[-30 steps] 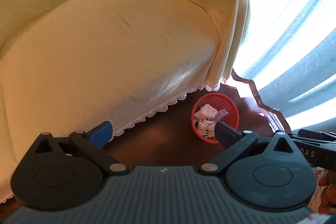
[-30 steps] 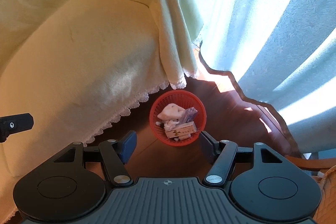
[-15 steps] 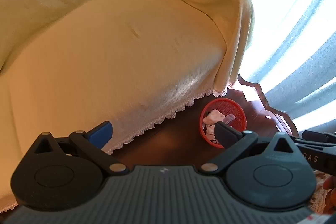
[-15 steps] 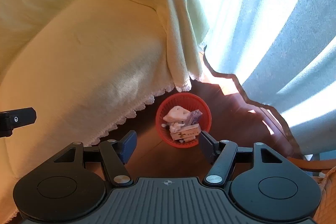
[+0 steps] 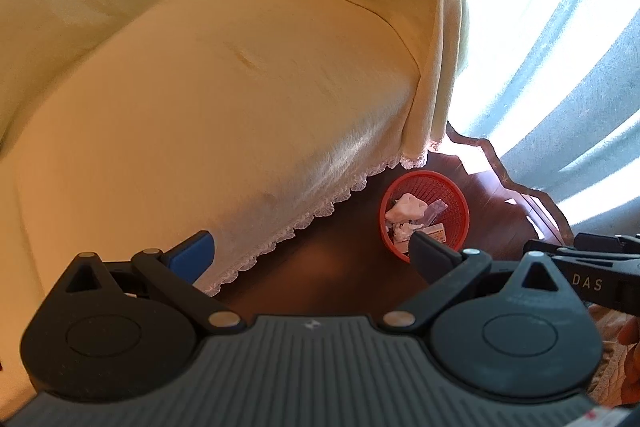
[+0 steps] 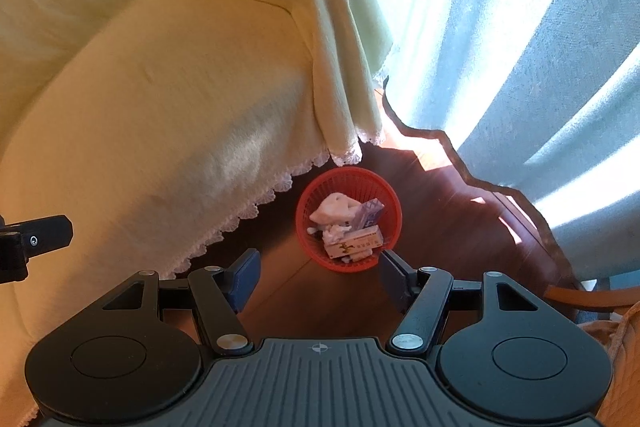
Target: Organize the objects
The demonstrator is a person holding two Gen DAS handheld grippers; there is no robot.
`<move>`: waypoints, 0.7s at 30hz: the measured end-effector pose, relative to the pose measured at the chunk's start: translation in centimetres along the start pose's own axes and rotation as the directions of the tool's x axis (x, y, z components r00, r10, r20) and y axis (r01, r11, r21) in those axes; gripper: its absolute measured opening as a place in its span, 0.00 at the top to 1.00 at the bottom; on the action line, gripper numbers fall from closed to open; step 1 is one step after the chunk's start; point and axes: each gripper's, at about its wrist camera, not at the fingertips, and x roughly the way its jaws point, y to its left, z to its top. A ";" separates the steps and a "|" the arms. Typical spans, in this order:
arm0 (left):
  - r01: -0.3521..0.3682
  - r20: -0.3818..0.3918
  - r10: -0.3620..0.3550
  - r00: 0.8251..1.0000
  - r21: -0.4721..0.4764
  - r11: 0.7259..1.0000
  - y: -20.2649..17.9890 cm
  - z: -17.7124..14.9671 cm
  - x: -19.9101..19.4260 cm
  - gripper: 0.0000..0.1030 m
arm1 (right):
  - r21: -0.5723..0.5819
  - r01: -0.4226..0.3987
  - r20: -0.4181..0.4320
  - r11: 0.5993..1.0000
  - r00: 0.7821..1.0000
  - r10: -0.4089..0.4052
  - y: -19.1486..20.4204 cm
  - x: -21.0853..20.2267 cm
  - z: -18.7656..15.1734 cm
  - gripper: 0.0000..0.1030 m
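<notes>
The right gripper is the closest thing, with its two fingers spread wide and nothing between them. Just past its fingertips, a bit ahead and in the middle, sits the red basket on the dark wood floor. Inside the basket are a white crumpled paper, a small flat box and a purple packet.

The left gripper is spread wide too and holds nothing. From it, the red basket is ahead and off to the right, partly behind its right finger.

To the left of both grippers and reaching far ahead is the big sofa under a yellow cover with a lacy edge. Far off to the right hang the light blue curtains.

I think the next job is to reach for the basket. To do it well, come down slowly, keep the fingers wide, and grab the rim so nothing tips out. Stay away from the lacy edge so it does not catch.
</notes>
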 end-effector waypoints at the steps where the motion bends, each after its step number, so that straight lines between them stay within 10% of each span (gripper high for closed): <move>1: -0.002 0.000 0.002 1.000 0.009 1.000 0.0 -0.1 -0.1 0.01 | 0.002 0.003 0.000 1.000 1.000 -0.003 0.0 0.0 0.0 0.39; 21: -0.035 0.011 0.035 0.999 0.059 0.998 0.1 -1.2 -1.1 0.01 | 0.036 0.002 0.001 0.999 1.000 -0.002 1.0 -0.7 -1.3 0.39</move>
